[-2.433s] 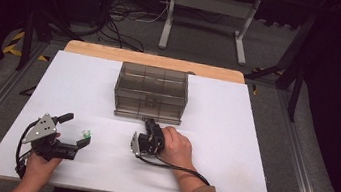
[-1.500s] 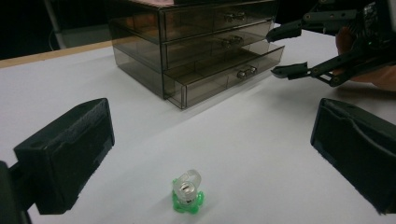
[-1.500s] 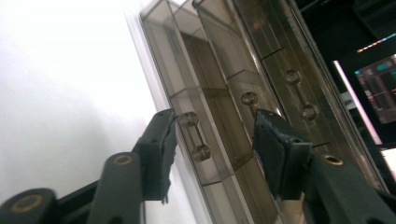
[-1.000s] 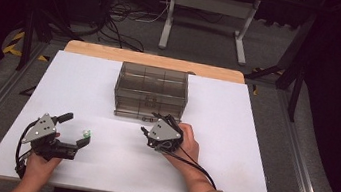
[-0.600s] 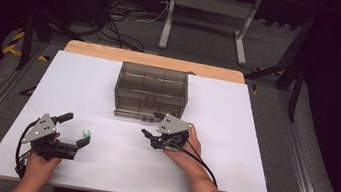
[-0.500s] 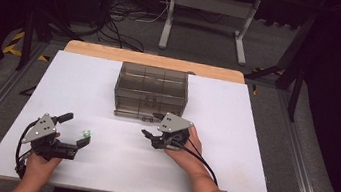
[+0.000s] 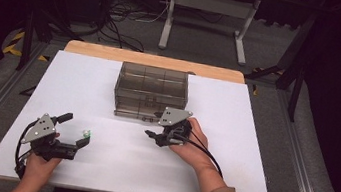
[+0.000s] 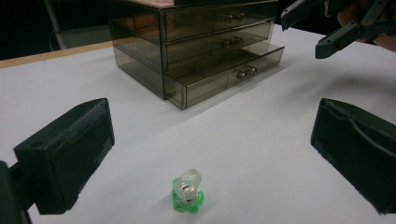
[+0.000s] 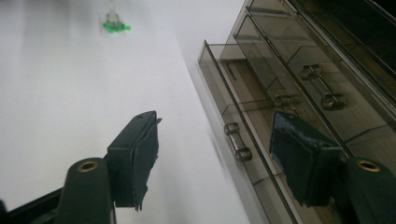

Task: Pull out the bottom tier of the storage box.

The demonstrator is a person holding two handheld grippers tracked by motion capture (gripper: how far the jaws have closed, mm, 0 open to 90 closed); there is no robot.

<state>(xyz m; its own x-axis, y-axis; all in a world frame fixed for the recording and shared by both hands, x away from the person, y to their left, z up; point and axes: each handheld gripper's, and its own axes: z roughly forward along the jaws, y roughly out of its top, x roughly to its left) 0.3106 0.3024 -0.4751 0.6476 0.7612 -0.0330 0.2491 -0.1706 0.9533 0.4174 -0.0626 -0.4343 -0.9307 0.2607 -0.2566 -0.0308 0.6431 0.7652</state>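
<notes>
A smoky clear drawer box (image 7: 152, 86) stands at the middle back of the white table (image 7: 248, 177). Its bottom drawer (image 8: 224, 77) is pulled out a little. My right gripper (image 7: 155, 137) is open and empty just in front of the box, pointing left. In the right gripper view its jaws (image 9: 215, 126) frame the bottom drawer's handle (image 9: 237, 142) without touching it. My left gripper (image 7: 75, 129) is open at the front left. A small green and clear ring (image 8: 187, 191) lies on the table between its jaws, untouched, seen also as the ring (image 7: 85, 133).
The right gripper (image 8: 327, 28) shows far off at the top right of the left gripper view. Beyond the table stand a grey frame (image 7: 206, 10) and loose cables (image 7: 119, 13) on the floor. A wooden edge (image 7: 153, 61) runs along the table's back.
The right hand has turned its gripper upright, grey plate now on top, and shifted slightly right in front of the box. The left gripper and the ring have not moved.
</notes>
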